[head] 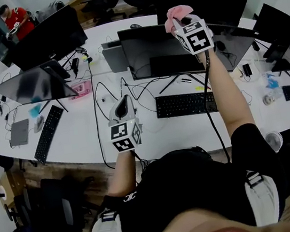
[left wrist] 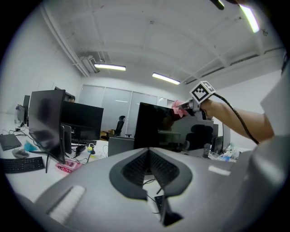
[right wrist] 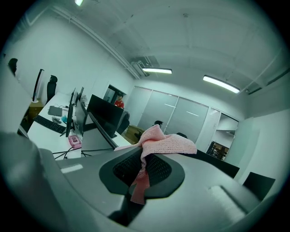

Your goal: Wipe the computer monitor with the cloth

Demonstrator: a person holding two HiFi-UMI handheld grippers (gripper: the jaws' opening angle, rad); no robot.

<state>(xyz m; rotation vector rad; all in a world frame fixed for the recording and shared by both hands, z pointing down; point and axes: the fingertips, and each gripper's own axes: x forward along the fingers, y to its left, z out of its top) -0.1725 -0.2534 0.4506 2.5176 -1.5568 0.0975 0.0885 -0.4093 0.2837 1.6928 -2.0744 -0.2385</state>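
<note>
The dark computer monitor [head: 162, 50] stands at the middle of the white desk [head: 83, 133]. My right gripper [head: 174, 23] is raised at the monitor's top edge, shut on a pink cloth [head: 178, 12] that bunches over the jaws. In the right gripper view the cloth [right wrist: 164, 142] drapes over the shut jaws of the right gripper [right wrist: 144, 157] and a strip hangs down between them. My left gripper [head: 124, 101] hovers low over the desk in front of the monitor's left part, shut with nothing in it. The left gripper [left wrist: 148, 152] view shows the monitor [left wrist: 152, 127] and the cloth [left wrist: 177, 109] at its top right corner.
A black keyboard [head: 185, 104] lies in front of the monitor, with cables [head: 102, 97] trailing left of it. Another monitor [head: 35, 85] and keyboard [head: 48, 132] sit at the left, more screens at the back and right. A person in red [head: 17, 21] stands far back left.
</note>
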